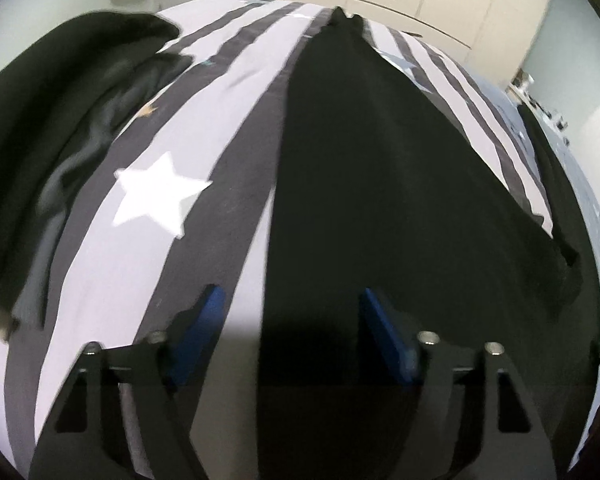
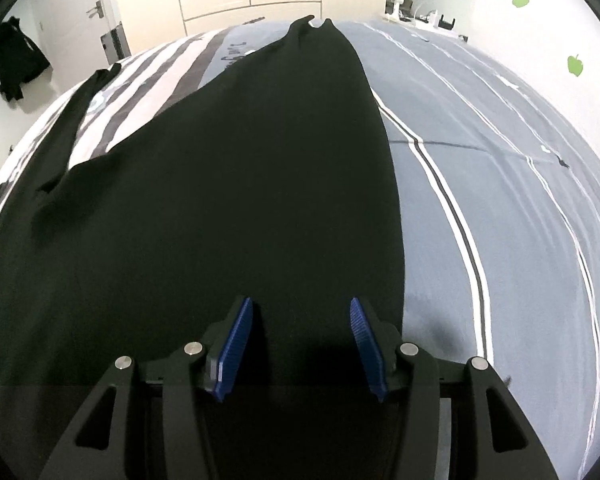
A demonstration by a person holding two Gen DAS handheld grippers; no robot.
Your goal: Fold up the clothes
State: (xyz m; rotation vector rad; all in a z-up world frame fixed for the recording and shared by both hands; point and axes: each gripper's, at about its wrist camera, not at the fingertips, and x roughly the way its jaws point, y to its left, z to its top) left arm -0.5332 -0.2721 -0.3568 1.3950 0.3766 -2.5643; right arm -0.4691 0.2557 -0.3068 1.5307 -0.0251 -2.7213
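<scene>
Black garment (image 1: 380,184) lies spread lengthwise on the bed (image 1: 204,128), running from the near edge away toward the far end, where two small points of cloth stick up. In the right wrist view the same black garment (image 2: 228,208) covers the middle and left of the bedding, with blue-grey striped sheet (image 2: 500,200) bare along its right side. The left gripper (image 1: 292,312) hovers over the garment's left edge, its blue fingers (image 1: 204,320) spread apart with nothing between them; one finger is over the striped cover, the other over the black cloth. The right gripper (image 2: 300,328) sits above the garment near its right edge, fingers (image 2: 236,344) likewise spread and empty. A second dark pile of clothing (image 1: 60,128) lies on the bed's left side, beside a white star (image 1: 156,196) printed on the cover.
</scene>
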